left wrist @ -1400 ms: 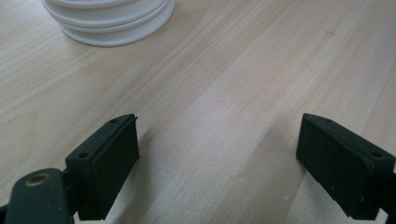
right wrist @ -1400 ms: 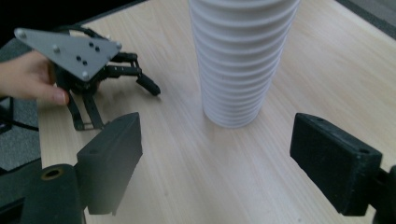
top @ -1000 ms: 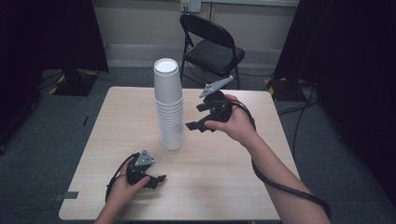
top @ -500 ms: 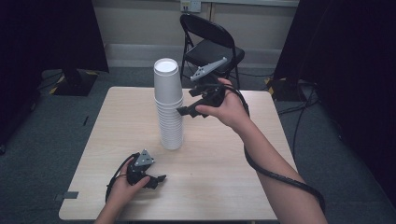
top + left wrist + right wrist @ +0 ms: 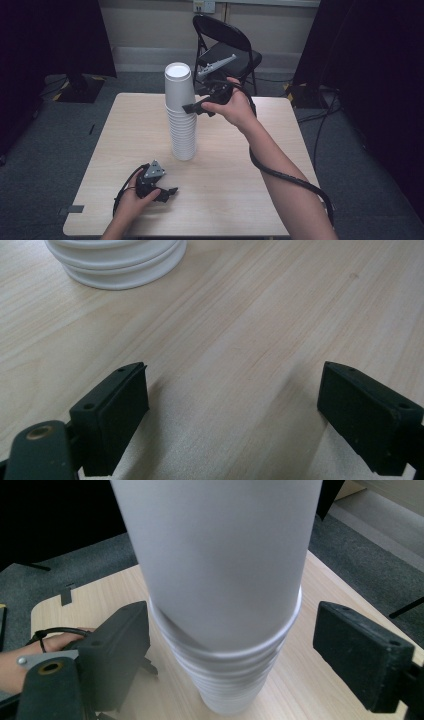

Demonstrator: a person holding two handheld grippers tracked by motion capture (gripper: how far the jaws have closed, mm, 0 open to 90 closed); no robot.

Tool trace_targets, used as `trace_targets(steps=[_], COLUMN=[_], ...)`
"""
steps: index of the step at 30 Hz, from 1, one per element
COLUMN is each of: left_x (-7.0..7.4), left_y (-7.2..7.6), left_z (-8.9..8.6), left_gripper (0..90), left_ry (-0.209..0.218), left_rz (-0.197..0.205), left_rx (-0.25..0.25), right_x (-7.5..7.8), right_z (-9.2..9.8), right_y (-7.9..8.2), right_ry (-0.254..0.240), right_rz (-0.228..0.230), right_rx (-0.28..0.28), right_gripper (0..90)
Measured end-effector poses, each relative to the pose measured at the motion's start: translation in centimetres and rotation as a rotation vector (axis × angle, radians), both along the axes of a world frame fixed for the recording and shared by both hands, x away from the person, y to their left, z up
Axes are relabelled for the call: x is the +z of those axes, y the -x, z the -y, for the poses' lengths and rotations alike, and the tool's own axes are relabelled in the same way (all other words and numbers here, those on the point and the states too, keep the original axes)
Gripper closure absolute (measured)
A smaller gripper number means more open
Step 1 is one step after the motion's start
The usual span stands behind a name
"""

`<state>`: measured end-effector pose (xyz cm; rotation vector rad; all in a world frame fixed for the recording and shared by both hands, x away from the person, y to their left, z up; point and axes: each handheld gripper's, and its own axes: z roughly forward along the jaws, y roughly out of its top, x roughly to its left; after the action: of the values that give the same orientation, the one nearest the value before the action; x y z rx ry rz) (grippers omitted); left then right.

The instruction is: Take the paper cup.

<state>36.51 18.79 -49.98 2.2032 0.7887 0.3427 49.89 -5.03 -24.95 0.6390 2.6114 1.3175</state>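
Gaping wide at the upper stack of white cups, right gripper fingers flanking, not touching. Left gripper fingers spread, empty, on bare bench, stack's base just ahead.

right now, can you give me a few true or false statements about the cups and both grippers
1. The stack of white cups stands upright on the table. True.
2. The right gripper is shut on the top cup. False: in the right gripper view its jaws stand open on either side of the stack, apart from it.
3. The left gripper sits low near the table's front edge, open, with nothing between its jaws. True.
4. The cups lie scattered across the table. False: they are nested in one tall stack.
5. A folding chair stands beyond the far side of the table. True.
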Motion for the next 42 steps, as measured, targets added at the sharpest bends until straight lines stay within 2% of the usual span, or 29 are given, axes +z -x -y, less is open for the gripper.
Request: trace_targets(steps=[12,14,24,26,27,29,30,32,34,35,36,37,38,39,40,41,42], left_x=[0.0,0.0,0.0,0.0,0.0,0.0,0.1,0.3,0.9,1.8,2.3,2.3,3.3,3.3,4.3,4.3,5.1], left_y=[0.0,0.0,0.0,0.0,-0.1,-0.1,-0.4,-0.5,-0.8,-1.3,-1.6,-1.6,-2.4,-2.4,-3.1,-3.1,-3.9], left_z=[0.1,0.0,0.0,0.0,0.0,-0.1,-0.3,-0.4,-0.6,-0.6,-0.6,-0.6,-0.5,-0.5,-0.1,-0.1,0.3], left_gripper=[12.6,12.5,12.5,12.5,12.6,17.1,17.7,16.2,16.3,16.1,16.1,16.1,16.1,15.9,15.9,15.9,15.9], left_ry=[0.009,-0.002,0.004,0.004,0.011,0.017,0.024,0.025,0.046,0.069,0.085,0.085,0.106,0.106,0.118,0.118,0.125], left_rz=[-0.009,-0.007,-0.008,-0.009,-0.006,-0.004,-0.001,0.000,0.013,0.013,0.030,0.030,0.061,0.061,0.092,0.092,0.123], left_rx=[0.000,-0.007,-0.004,0.002,0.026,0.034,0.067,0.079,0.099,0.108,0.118,0.118,0.131,0.131,0.143,0.143,0.150], right_x=[-0.1,-0.1,-0.2,-0.2,-0.3,-0.3,-0.3,-0.3,-0.3,-0.2,-0.2,-0.2,-0.1,-0.1,0.0,0.1,0.2], right_z=[-1.8,-1.9,-2.3,-2.4,-2.5,-2.5,-2.5,-2.5,-2.5,-2.6,-2.6,-2.6,-2.6,-2.5,-2.5,-2.4,-2.4], right_y=[-0.6,-0.7,-1.2,-1.2,-1.2,-1.2,-1.2,-1.2,-1.2,-1.2,-1.1,-1.1,-1.0,-1.0,-1.0,-0.9,-0.9], right_ry=[-0.010,-0.014,-0.028,-0.033,-0.035,-0.035,-0.038,-0.039,-0.038,-0.034,-0.031,-0.031,-0.020,-0.022,-0.028,-0.042,-0.055], right_rz=[0.003,0.003,0.001,0.003,0.009,0.012,0.015,0.015,0.014,0.015,0.018,0.018,0.027,0.030,0.027,0.031,0.033], right_rx=[0.017,0.015,0.029,0.031,0.034,0.034,0.033,0.030,0.029,0.029,0.030,0.030,0.032,0.028,0.030,0.027,0.021], right_gripper=[12.4,11.8,11.2,11.3,11.3,11.4,11.5,11.5,11.7,11.8,11.9,11.9,12.0,12.0,11.8,11.7,11.5])
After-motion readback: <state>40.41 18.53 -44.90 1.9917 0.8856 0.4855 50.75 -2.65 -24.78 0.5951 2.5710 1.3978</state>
